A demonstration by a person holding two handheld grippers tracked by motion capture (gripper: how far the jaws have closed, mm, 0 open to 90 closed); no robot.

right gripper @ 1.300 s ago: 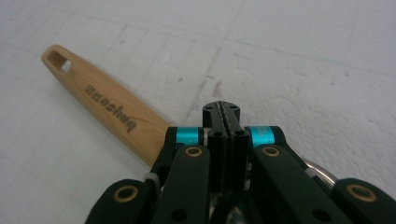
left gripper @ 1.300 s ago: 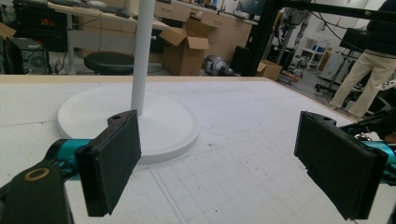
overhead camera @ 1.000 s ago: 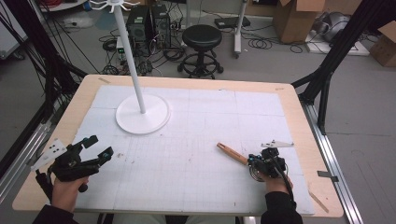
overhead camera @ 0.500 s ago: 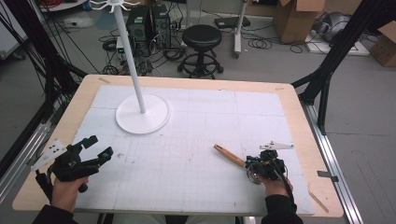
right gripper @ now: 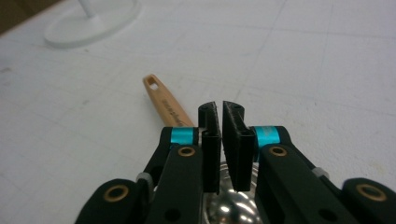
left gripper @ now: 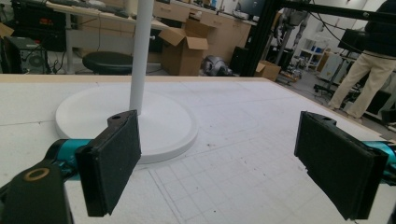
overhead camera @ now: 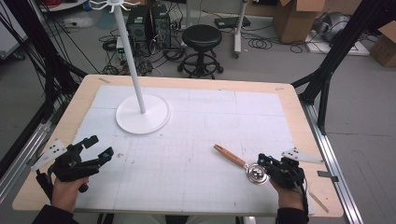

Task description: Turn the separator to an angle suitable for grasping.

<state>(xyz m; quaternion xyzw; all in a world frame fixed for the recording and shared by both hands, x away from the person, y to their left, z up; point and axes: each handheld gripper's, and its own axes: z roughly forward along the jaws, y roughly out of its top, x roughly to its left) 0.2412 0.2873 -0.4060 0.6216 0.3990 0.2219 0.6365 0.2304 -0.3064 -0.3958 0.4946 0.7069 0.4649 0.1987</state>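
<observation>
Near the tabletop's [overhead camera: 196,186] front edge, the right hand-held gripper [right gripper: 220,109] has just been parting its jaws to a slit over a wooden-handled ladle [overhead camera: 239,162] lying flat, bowl nearest, handle running away up-left toward the white stand [overhead camera: 142,114]. Nothing is visibly clamped, so a lift could leave it behind. The left hand-held gripper [left gripper: 217,154] gapes empty.

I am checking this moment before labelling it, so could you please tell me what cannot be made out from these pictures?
- Right gripper view: the bowl of the wooden-handled ladle is mostly hidden behind the right hand-held gripper; whether the pads press it cannot be told.
- Right gripper view: the print on the handle is too small to read.
- High view: the top of the white stand is cut off by the upper edge.
- Left gripper view: the standing person is cut off by the top edge.
</observation>
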